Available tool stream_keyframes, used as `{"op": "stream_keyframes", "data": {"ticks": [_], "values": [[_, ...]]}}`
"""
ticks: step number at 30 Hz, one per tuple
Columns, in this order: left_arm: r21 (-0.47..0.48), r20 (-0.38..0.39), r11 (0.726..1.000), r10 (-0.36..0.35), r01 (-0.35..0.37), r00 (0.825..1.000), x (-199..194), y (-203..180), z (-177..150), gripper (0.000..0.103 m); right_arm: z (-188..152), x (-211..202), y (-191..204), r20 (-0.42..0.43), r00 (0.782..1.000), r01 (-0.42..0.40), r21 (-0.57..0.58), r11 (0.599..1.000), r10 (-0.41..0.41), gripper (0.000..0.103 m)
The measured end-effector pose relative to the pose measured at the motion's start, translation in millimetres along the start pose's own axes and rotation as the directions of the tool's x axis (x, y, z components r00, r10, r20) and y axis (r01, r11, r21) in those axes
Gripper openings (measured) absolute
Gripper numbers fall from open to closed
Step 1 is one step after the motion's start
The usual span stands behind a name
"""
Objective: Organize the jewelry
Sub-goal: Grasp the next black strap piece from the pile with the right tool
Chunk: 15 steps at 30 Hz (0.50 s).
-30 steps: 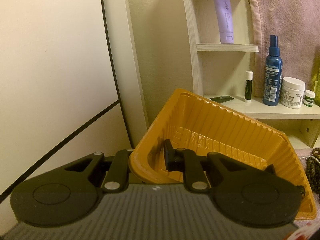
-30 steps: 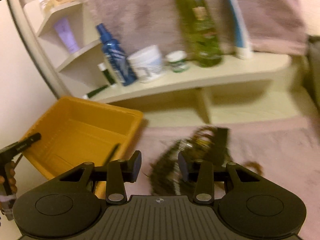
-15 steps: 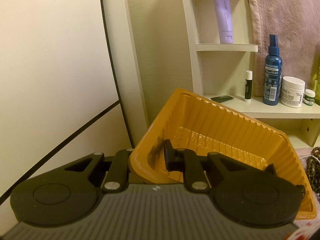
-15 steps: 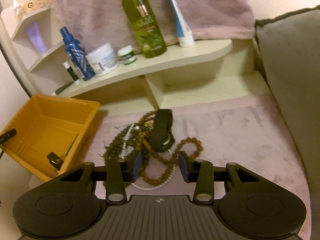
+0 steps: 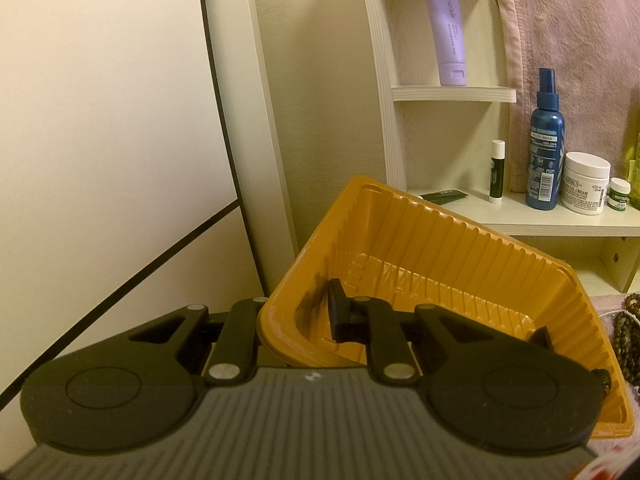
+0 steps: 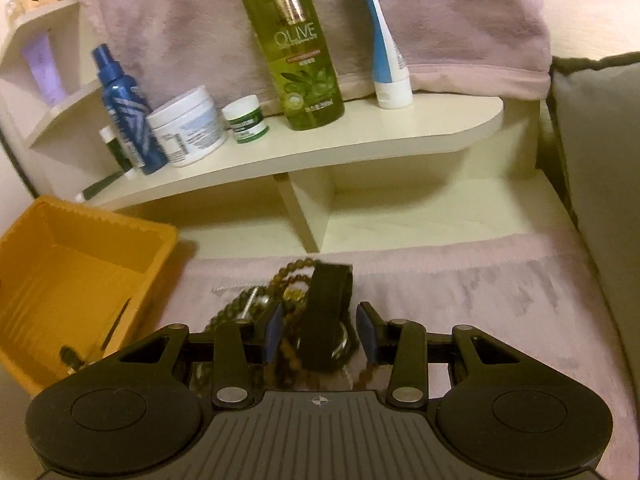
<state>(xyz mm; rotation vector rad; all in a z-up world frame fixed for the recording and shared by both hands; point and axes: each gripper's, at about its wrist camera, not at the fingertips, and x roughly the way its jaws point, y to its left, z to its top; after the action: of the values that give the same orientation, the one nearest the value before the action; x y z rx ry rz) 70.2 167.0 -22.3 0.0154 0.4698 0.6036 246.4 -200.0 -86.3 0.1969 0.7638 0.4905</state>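
Note:
My left gripper [image 5: 298, 320] is shut on the near rim of an orange plastic tray [image 5: 440, 264], one finger inside and one outside, holding it tilted. The tray also shows at the left in the right wrist view [image 6: 80, 264], with a small dark item [image 6: 70, 356] on its floor. A pile of jewelry [image 6: 288, 300] lies on the pink cloth: brown bead strings, a white chain and a black band [image 6: 326, 312] standing in the middle. My right gripper [image 6: 320, 332] is open, low over the pile, fingers either side of the black band.
A cream shelf unit [image 6: 304, 140] behind holds a blue spray bottle [image 6: 124, 108], a white cream jar [image 6: 188, 124], a small green jar [image 6: 245, 119], a green olive bottle [image 6: 300, 52] and a blue-white tube [image 6: 384, 52]. A grey cushion [image 6: 600, 184] stands at the right. A pink towel hangs behind.
My right gripper swung from the tray side to the pile and came down over it, so the black band now sits between its open fingers. The left gripper and tray have held still.

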Motion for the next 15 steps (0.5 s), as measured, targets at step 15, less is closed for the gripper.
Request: {"op": "stream_keyframes", "data": {"ticks": [15], "values": [[0.0,-0.001,1.0,0.0,0.0,1.0,0,0,-1,0.016,7,24,-15,0.005,1.0,-0.014,0.08,0.997,0.013,0.023]]}}
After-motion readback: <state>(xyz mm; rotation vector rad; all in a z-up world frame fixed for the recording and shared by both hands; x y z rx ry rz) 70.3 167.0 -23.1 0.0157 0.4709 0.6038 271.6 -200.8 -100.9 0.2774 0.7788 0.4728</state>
